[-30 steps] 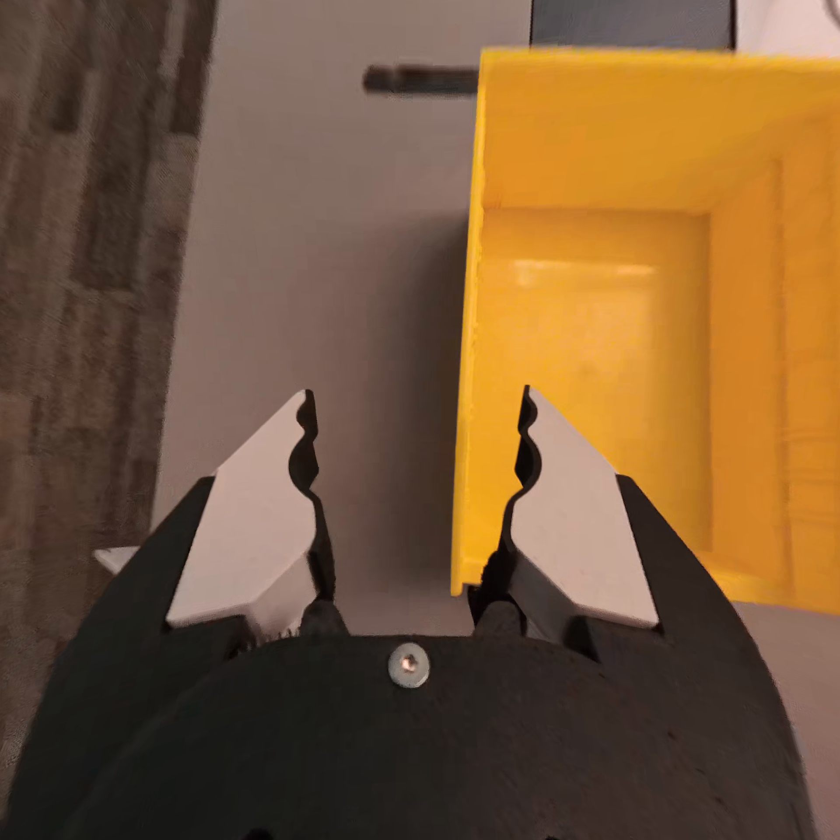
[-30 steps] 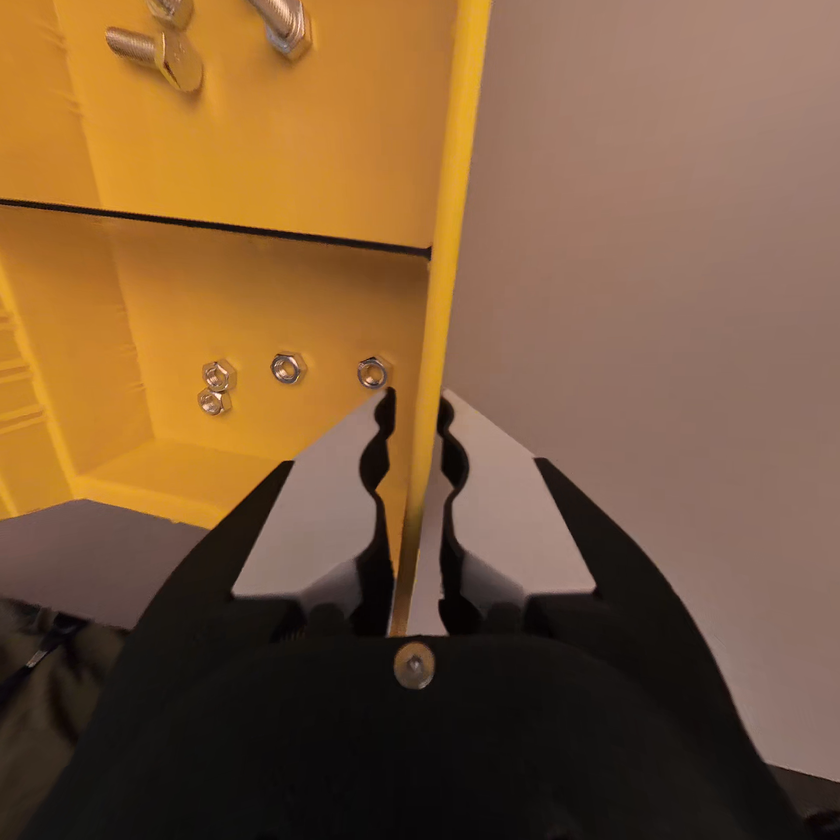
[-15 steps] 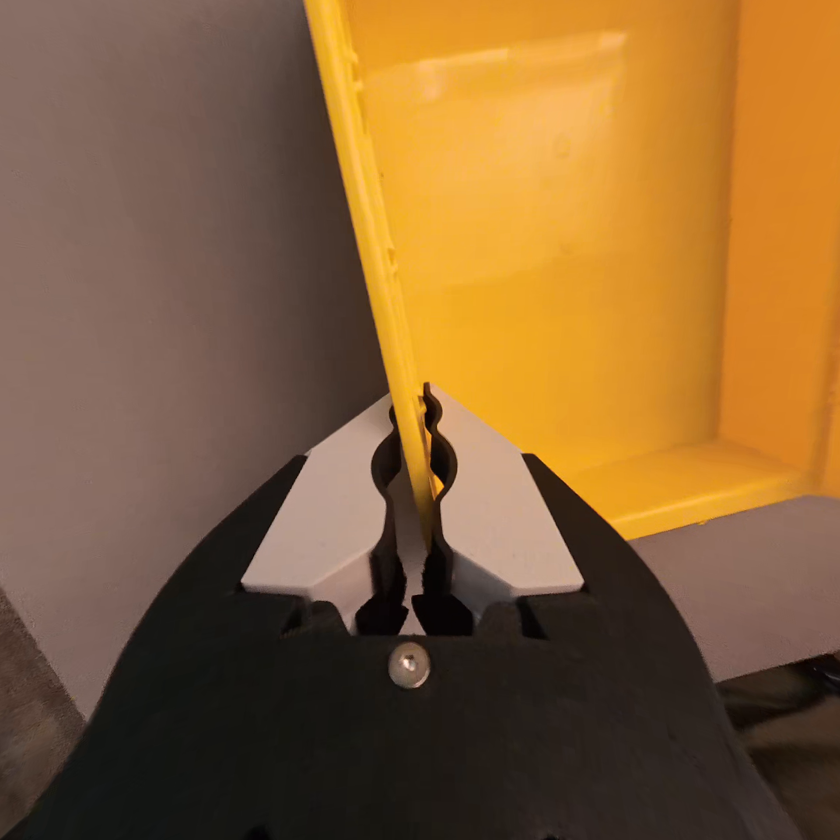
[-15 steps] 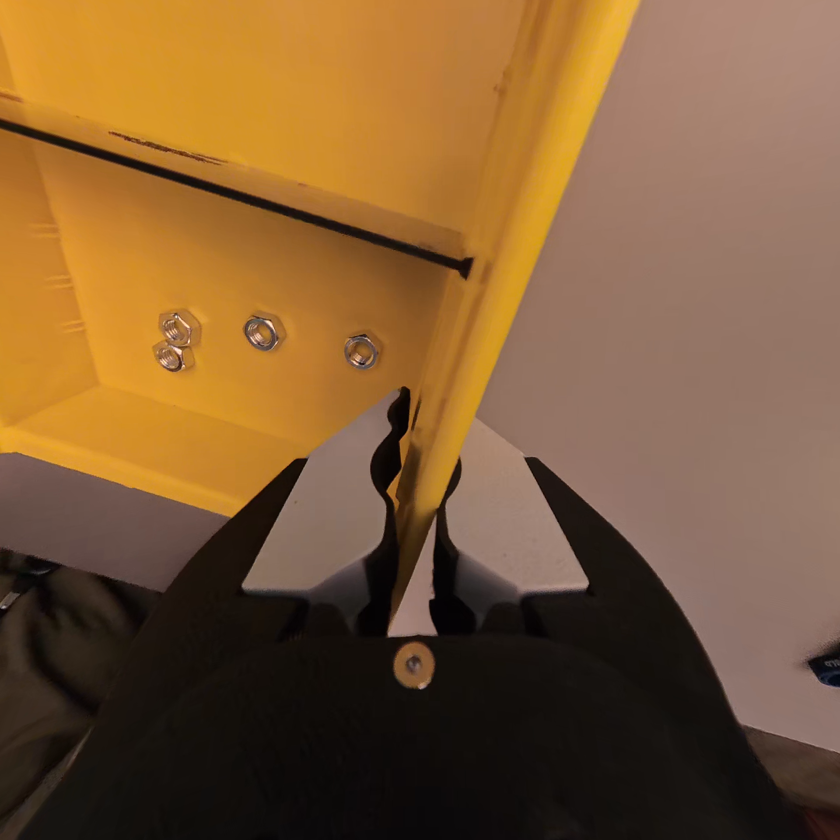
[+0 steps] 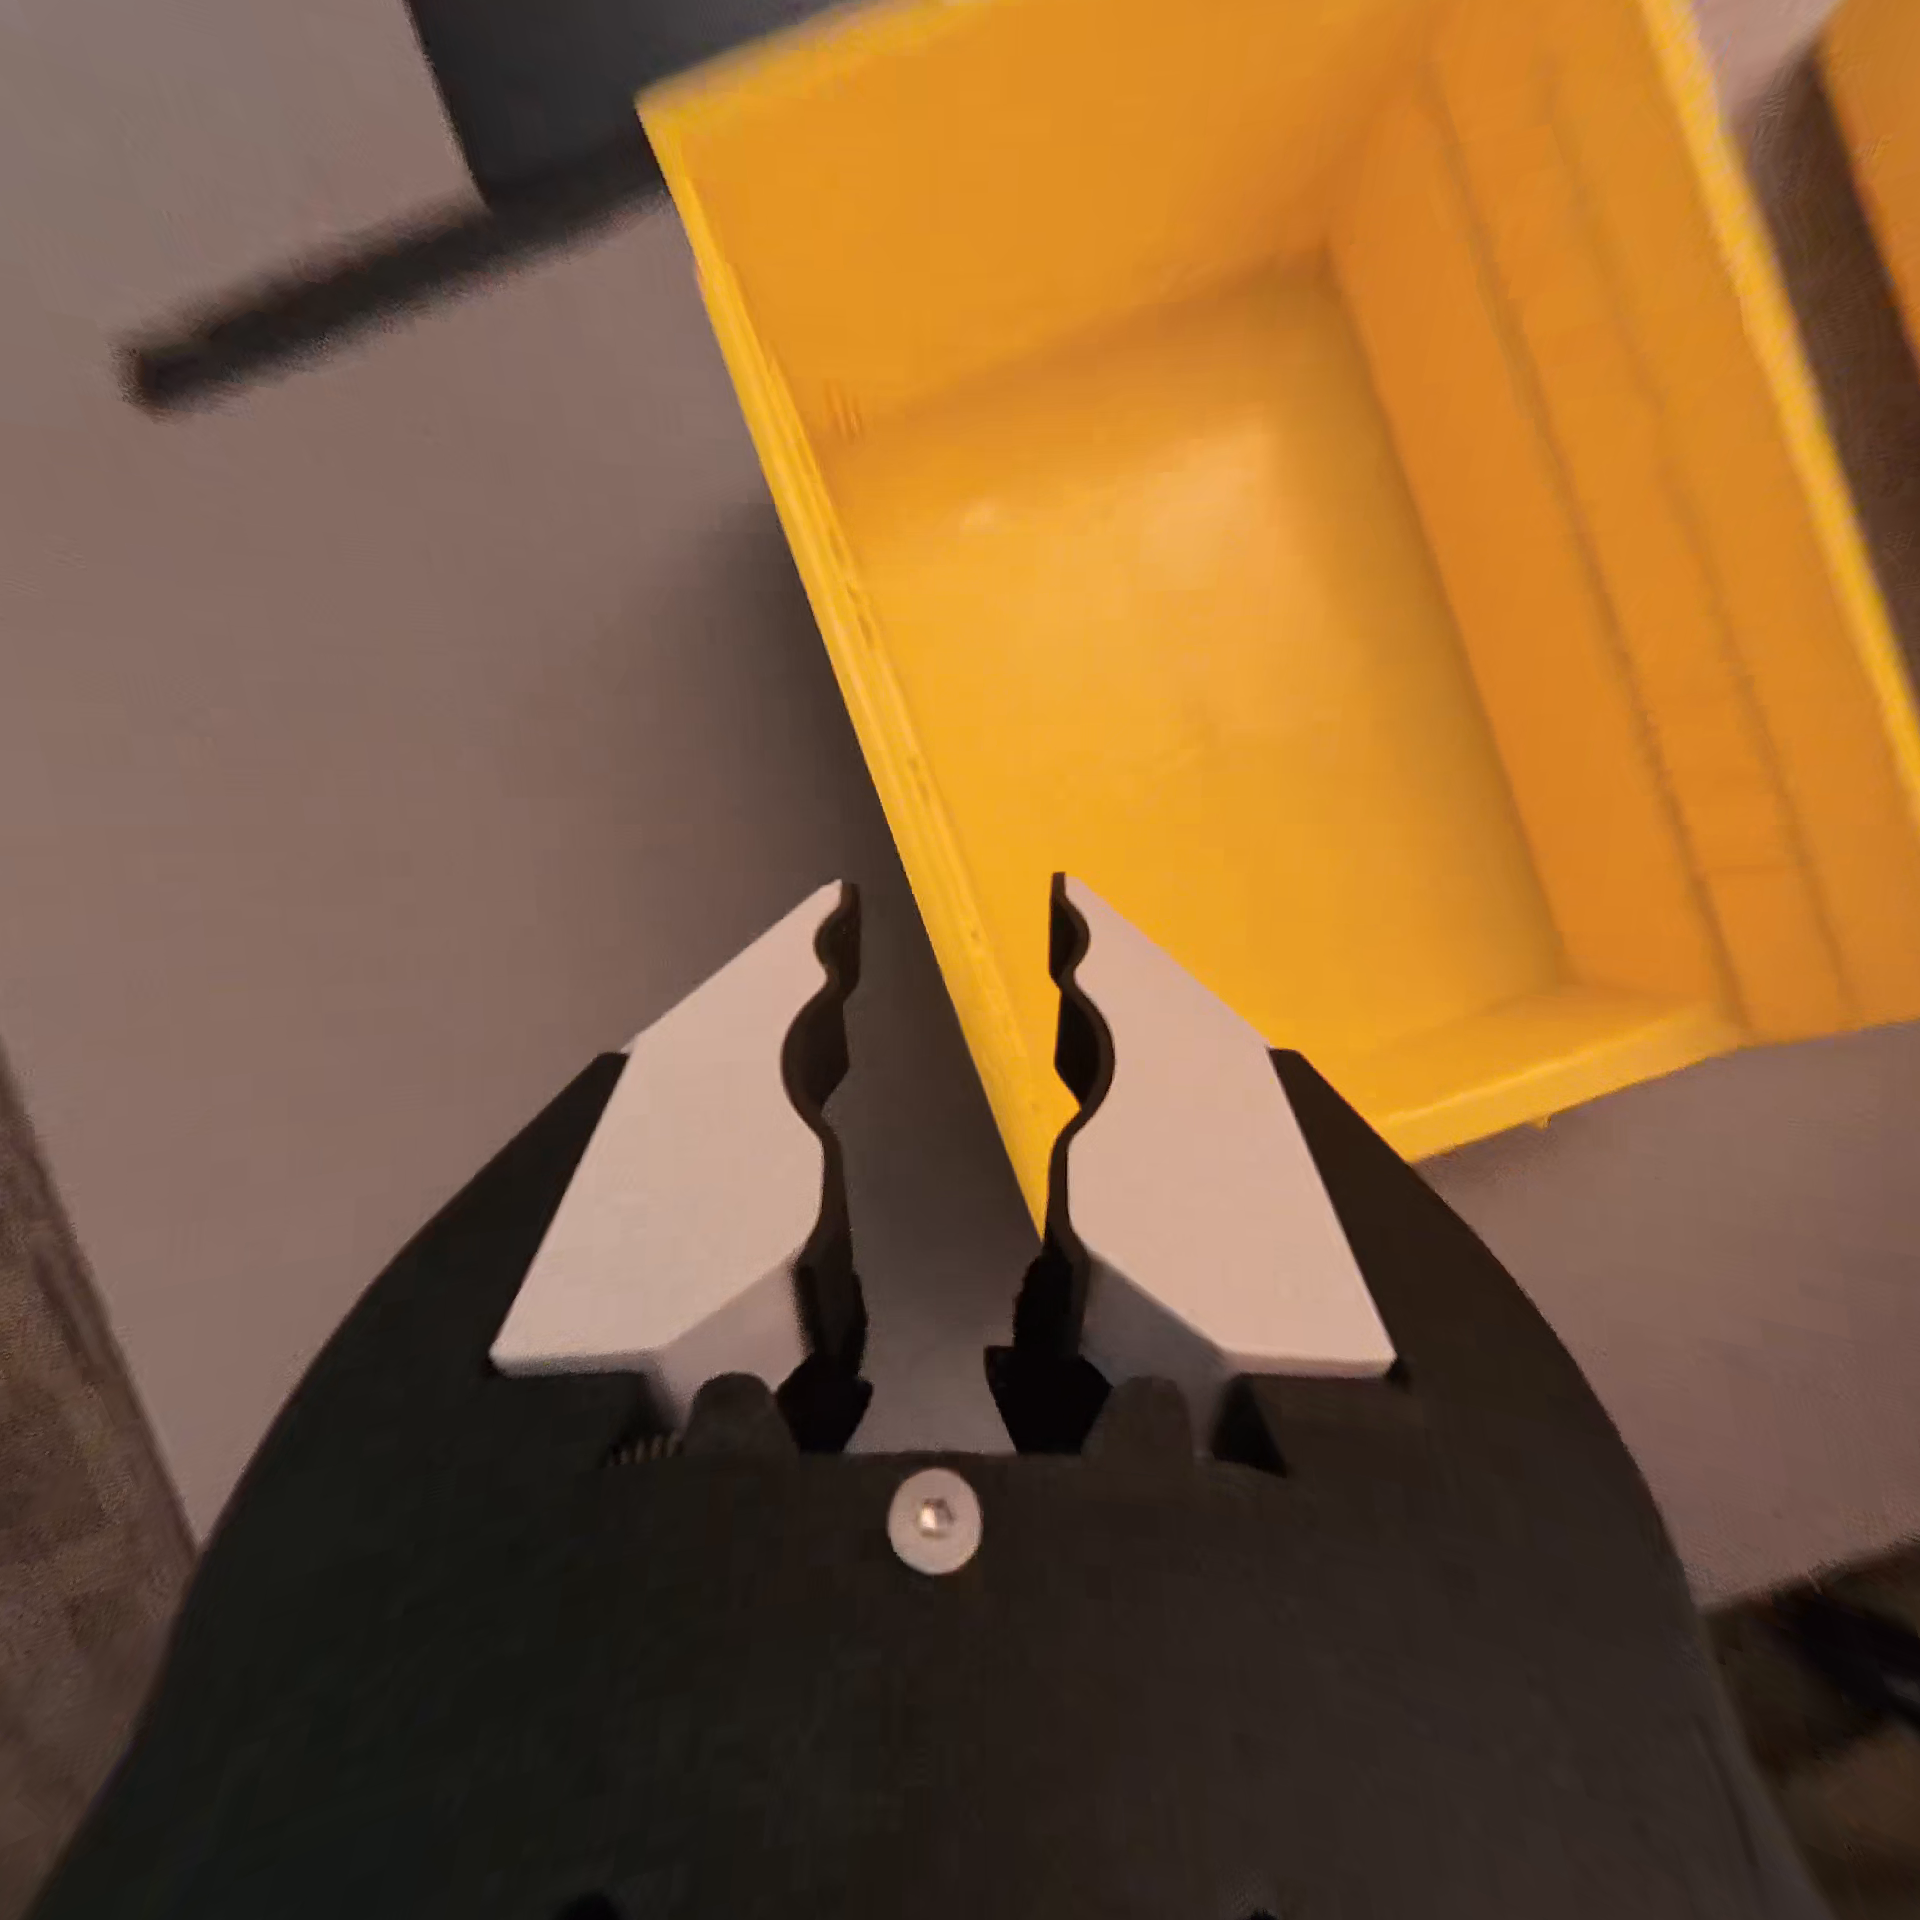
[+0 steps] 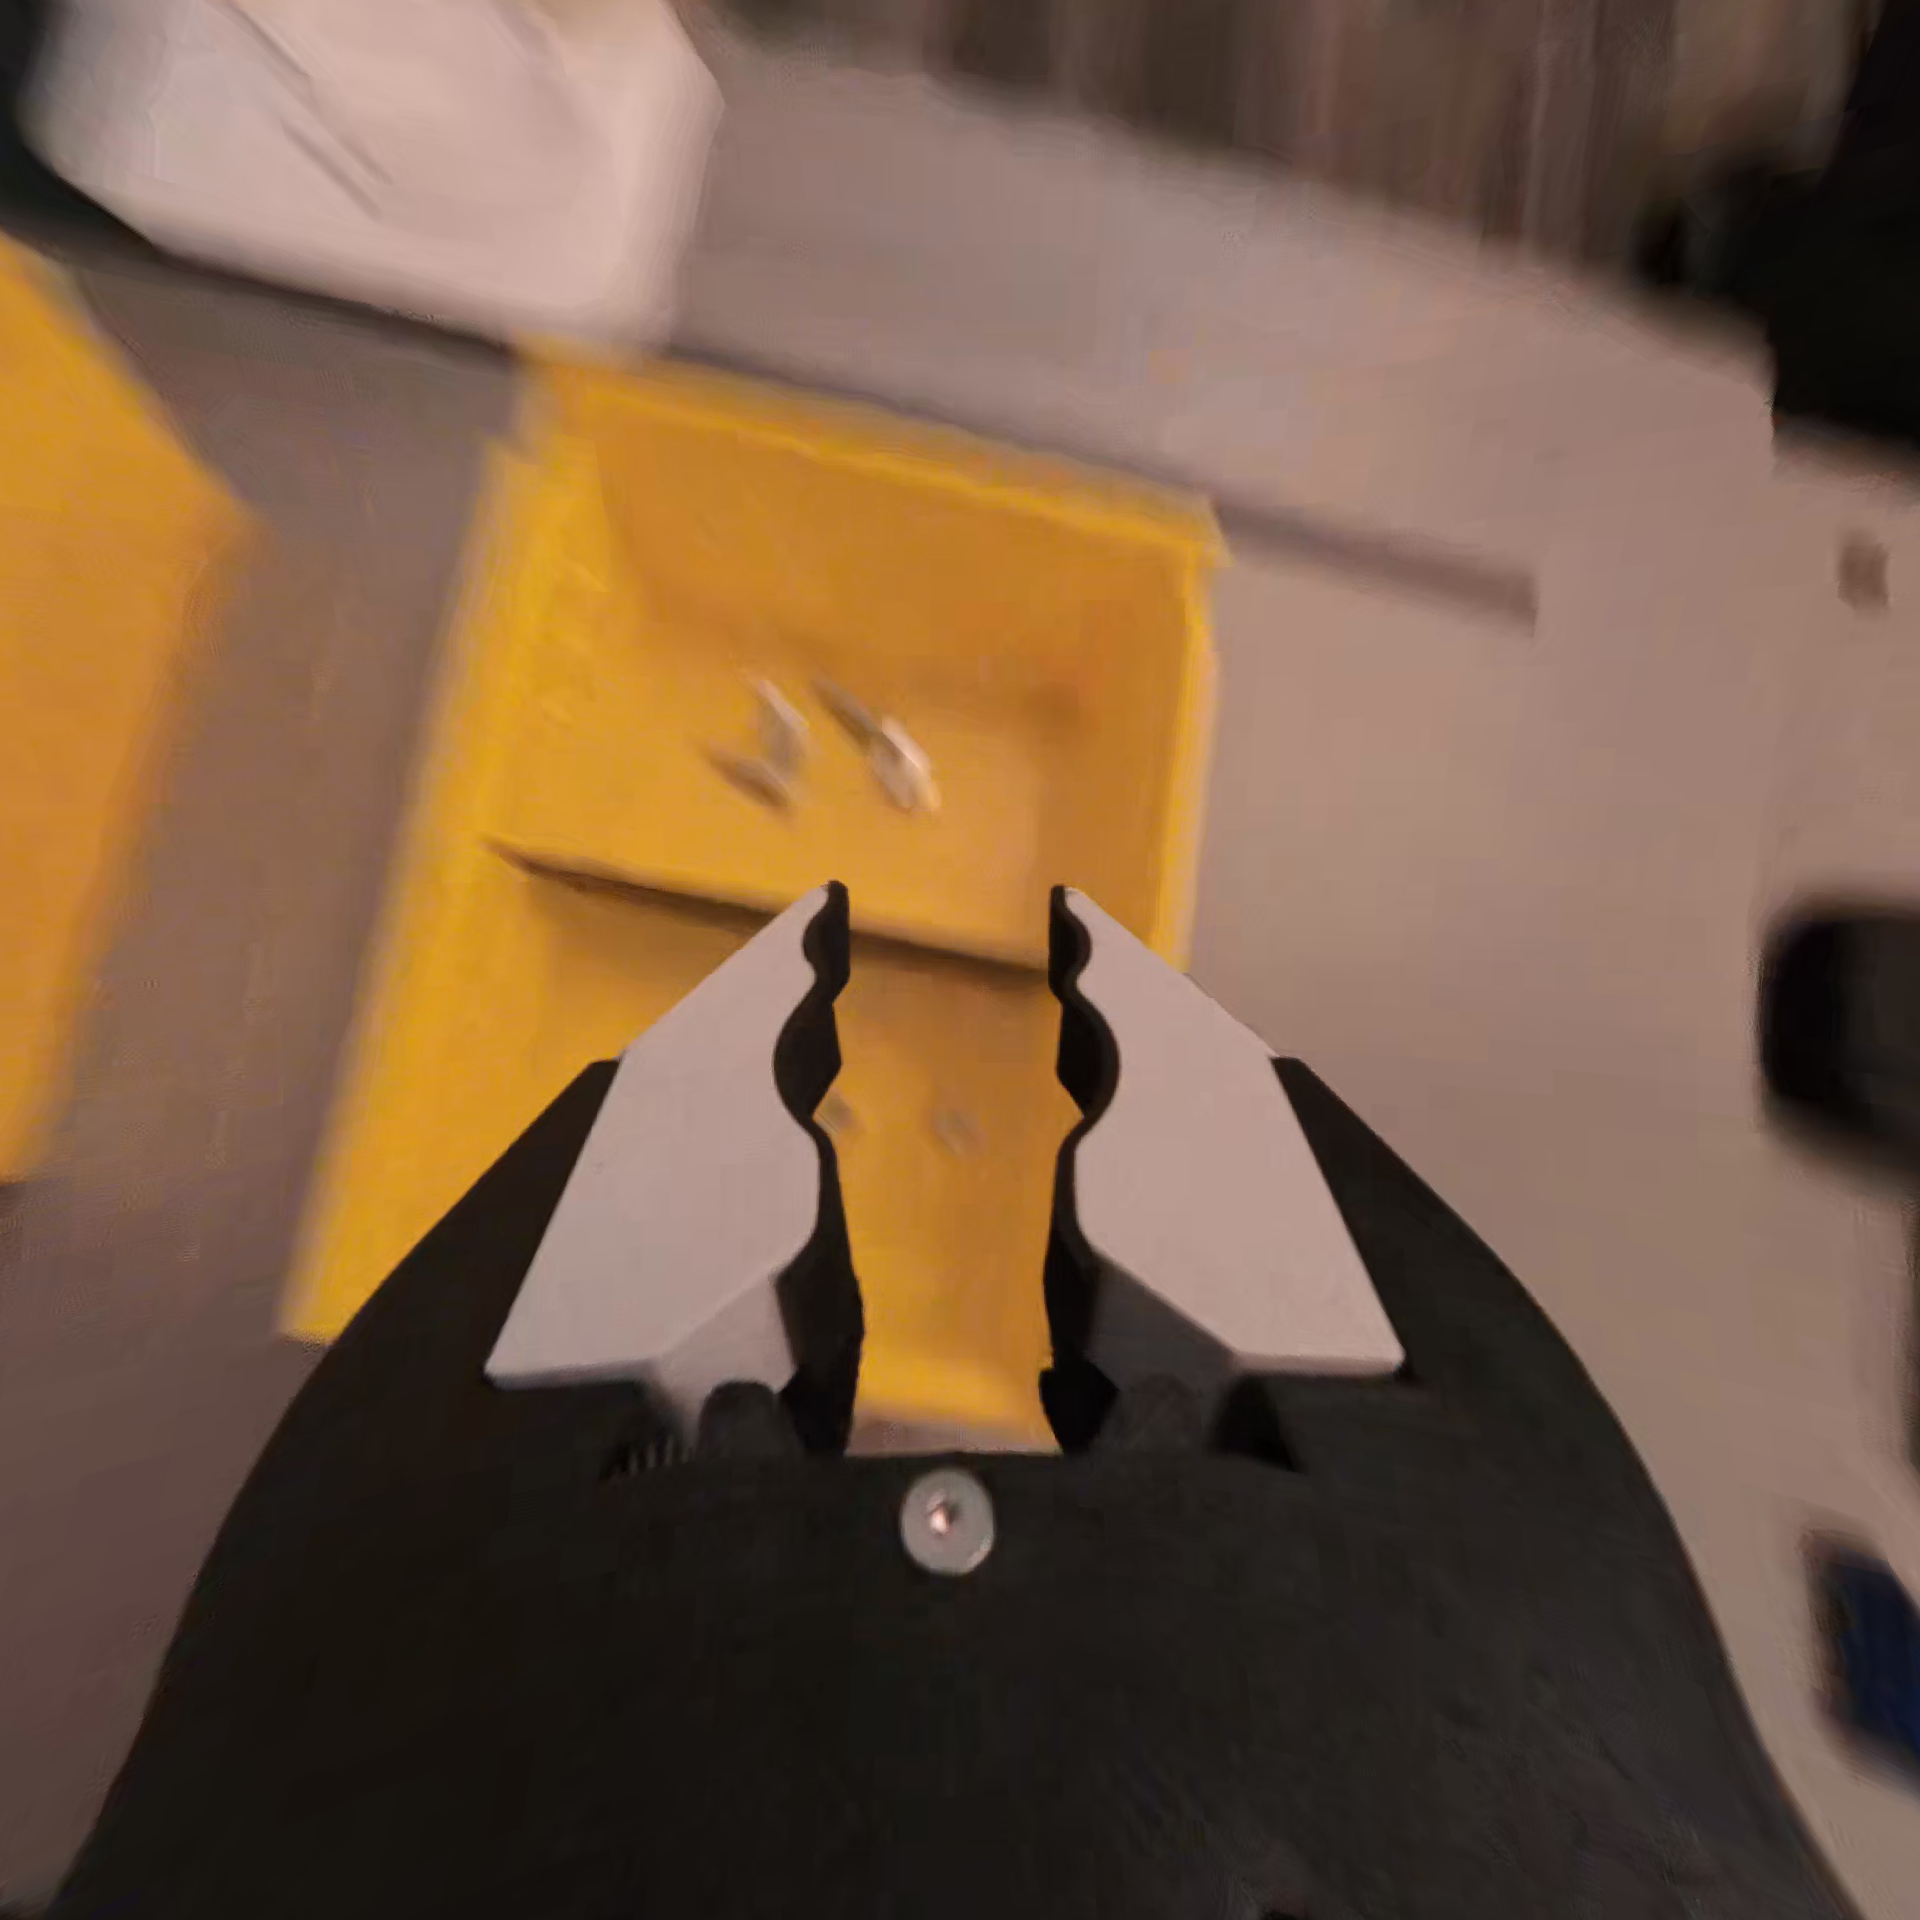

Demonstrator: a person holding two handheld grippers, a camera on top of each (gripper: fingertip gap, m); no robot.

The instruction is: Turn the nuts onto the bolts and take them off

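The left gripper (image 5: 951, 904) is open, with nothing between its grey fingers (image 5: 707, 1143). The near corner of an empty yellow bin (image 5: 1195, 644) reaches into the gap, close to the right finger; whether it touches that finger I cannot tell. The bin lies ahead and to the right of this gripper, on the grey tabletop (image 5: 416, 727). Ahead to the left there is a dark, blurred bar (image 5: 312, 312) on the tabletop.

The right gripper (image 6: 945, 914) is open too, and it holds nothing. It hovers over a second yellow bin (image 6: 520, 1039), which a divider (image 6: 727, 904) splits into two compartments. This view is much blurred by motion. In the near compartment, seen through the gap of the fingers, lie small nuts (image 6: 951, 1130); their number is not clear. In the far compartment, just ahead of the fingertips, lie several silver streaks that seem to be the bolts (image 6: 831, 743). To the left of this gripper stands another yellow bin (image 6: 83, 727). Far ahead to the left is a white object (image 6: 364, 156), too blurred to name.
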